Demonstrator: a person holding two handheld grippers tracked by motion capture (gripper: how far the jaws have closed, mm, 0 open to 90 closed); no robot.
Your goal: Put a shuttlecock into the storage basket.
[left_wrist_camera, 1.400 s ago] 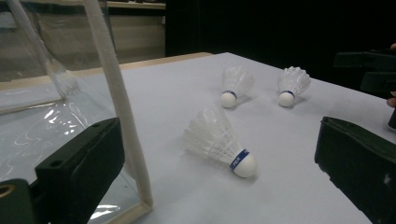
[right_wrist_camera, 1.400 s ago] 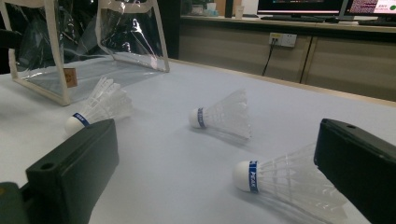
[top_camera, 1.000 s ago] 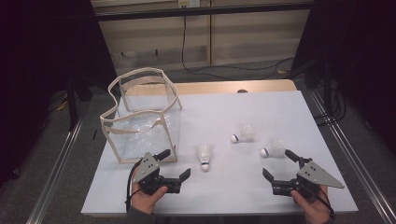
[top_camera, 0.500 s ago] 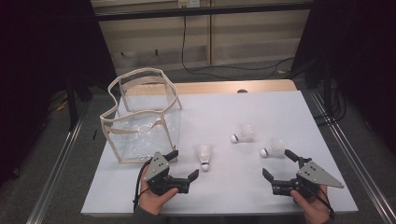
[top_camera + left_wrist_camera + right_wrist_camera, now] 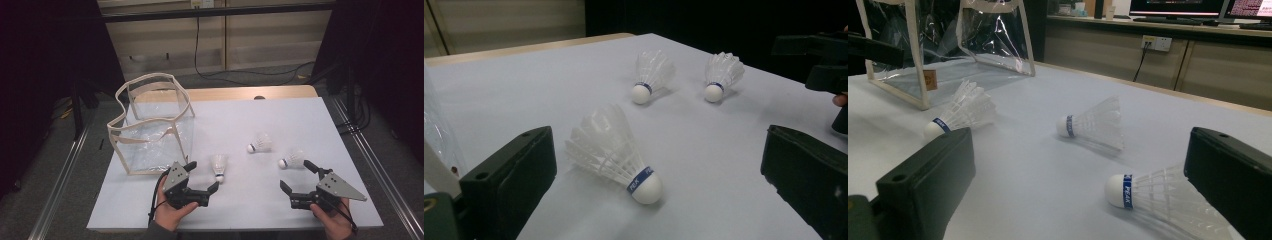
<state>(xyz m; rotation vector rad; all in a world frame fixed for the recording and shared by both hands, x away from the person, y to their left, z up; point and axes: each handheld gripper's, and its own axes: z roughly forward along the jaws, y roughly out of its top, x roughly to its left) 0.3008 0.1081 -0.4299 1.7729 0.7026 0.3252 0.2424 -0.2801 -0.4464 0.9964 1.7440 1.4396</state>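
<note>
Three shuttlecocks: lying on their sides on the white table (image 5: 260,210), all apart from one another.
Nearest shuttlecock (image 5: 218,166): just ahead of the left gripper (image 5: 199,180), between its spread jaws in the left gripper view (image 5: 616,150); long axis runs toward the person, cork end nearest, feathers away.
Right-hand shuttlecock (image 5: 291,160): just ahead of the right gripper (image 5: 298,179), cork pointing left.
Tools: both grippers open, holding nothing.
Handling: judged featherlight, skirt fragile and springy; likely to roll. Best pinched at the firm cork or banded neck (image 5: 640,181).
Clear bag (image 5: 150,125): standing open at left, near the left gripper.
</note>
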